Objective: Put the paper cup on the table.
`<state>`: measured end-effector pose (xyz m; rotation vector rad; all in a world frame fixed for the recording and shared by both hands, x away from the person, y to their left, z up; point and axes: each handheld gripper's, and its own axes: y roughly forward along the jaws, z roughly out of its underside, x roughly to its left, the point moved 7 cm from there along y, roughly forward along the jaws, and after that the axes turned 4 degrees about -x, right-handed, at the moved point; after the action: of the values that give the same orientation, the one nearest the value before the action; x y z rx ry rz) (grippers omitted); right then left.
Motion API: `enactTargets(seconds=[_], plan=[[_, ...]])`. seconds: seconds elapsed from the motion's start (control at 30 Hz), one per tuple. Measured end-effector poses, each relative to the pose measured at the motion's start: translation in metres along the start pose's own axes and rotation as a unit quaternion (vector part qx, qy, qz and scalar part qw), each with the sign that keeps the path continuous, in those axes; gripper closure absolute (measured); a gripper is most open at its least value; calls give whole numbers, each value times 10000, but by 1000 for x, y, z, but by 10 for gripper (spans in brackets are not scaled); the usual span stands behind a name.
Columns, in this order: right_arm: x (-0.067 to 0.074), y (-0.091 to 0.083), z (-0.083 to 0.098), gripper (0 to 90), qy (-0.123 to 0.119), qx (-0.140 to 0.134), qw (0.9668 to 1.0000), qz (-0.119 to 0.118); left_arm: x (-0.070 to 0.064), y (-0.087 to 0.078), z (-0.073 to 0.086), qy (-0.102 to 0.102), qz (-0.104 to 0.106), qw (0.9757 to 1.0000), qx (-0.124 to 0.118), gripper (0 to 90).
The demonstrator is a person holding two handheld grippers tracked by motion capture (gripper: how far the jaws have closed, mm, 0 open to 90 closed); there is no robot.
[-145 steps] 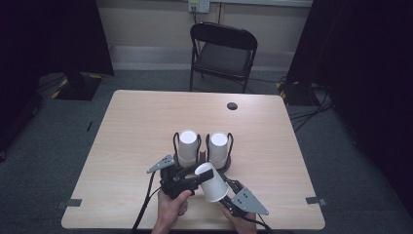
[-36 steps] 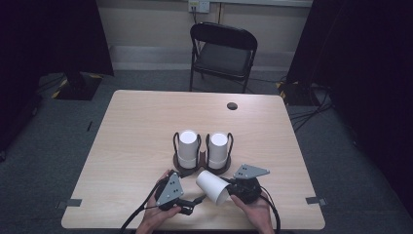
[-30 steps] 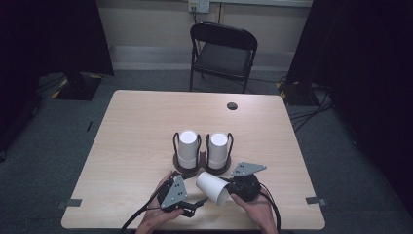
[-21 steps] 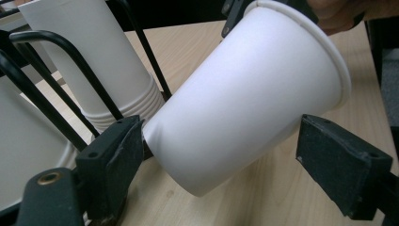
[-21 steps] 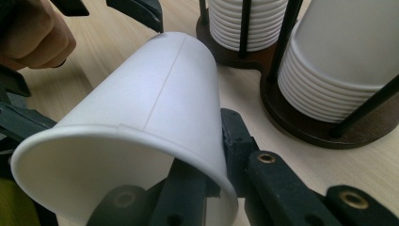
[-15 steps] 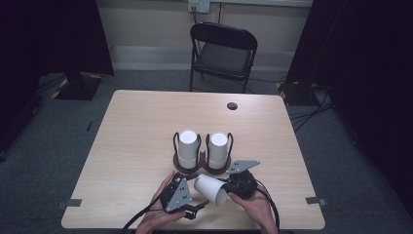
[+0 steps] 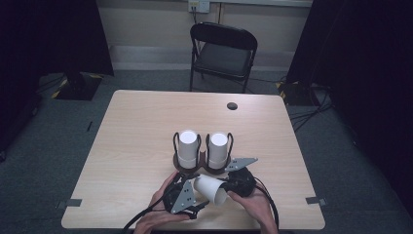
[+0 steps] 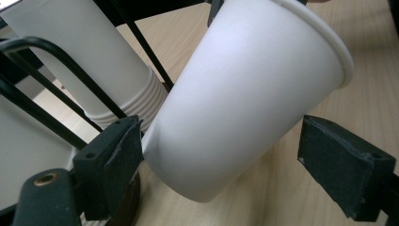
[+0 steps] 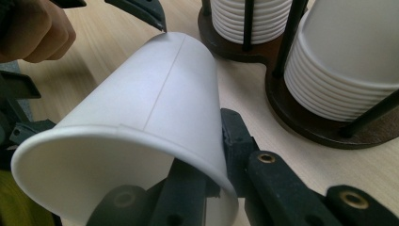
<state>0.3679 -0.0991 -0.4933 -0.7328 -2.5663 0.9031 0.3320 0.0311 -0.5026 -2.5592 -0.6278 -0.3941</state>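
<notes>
Paper cup (image 7: 210, 188) lying tilted near the worktop's (image 7: 146, 122) front edge, right claw (image 9: 211, 176) pinching its rim, left claw (image 8: 235, 174) spread wide around its base, just before the two cup stacks (image 7: 217, 150).

High view: fixed above the person's side, looked forward and down over the whole desk (image 7: 146, 126); chair (image 7: 221, 51) beyond.
Left gripper view: rode low, very close, looked along its tongs at the paper cup (image 8: 249, 94).
Right gripper view: close, low, faced the cup's rim.
Shared: cup, cup stacks (image 9: 339, 56), desk top.
</notes>
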Motion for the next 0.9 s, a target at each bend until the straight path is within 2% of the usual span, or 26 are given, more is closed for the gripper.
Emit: enactTargets(seconds=[0.27, 0.3, 0.47, 0.67, 0.87, 0.9], plan=[[-2, 3, -2, 876, 117, 25, 9999, 22, -4, 9, -6, 248, -32, 9996, 152, 94], [-2, 3, -2, 876, 117, 25, 9999, 22, -5, 11, -7, 219, -28, 9997, 117, 94], [-2, 4, -2, 880, 202, 22, 9998, -1, -9, 16, -11, 353, -38, 9993, 146, 108], [0, 5, -4, 890, 252, -45, 9997, -49, -12, 23, -15, 266, -112, 9996, 78, 140], [-1, 3, -5, 890, 350, -65, 9994, -8, -12, 27, -19, 367, -143, 9992, 51, 141], [-1, 3, -5, 890, 350, -65, 9994, -8, -13, 27, -20, 327, -136, 9994, 23, 141]])
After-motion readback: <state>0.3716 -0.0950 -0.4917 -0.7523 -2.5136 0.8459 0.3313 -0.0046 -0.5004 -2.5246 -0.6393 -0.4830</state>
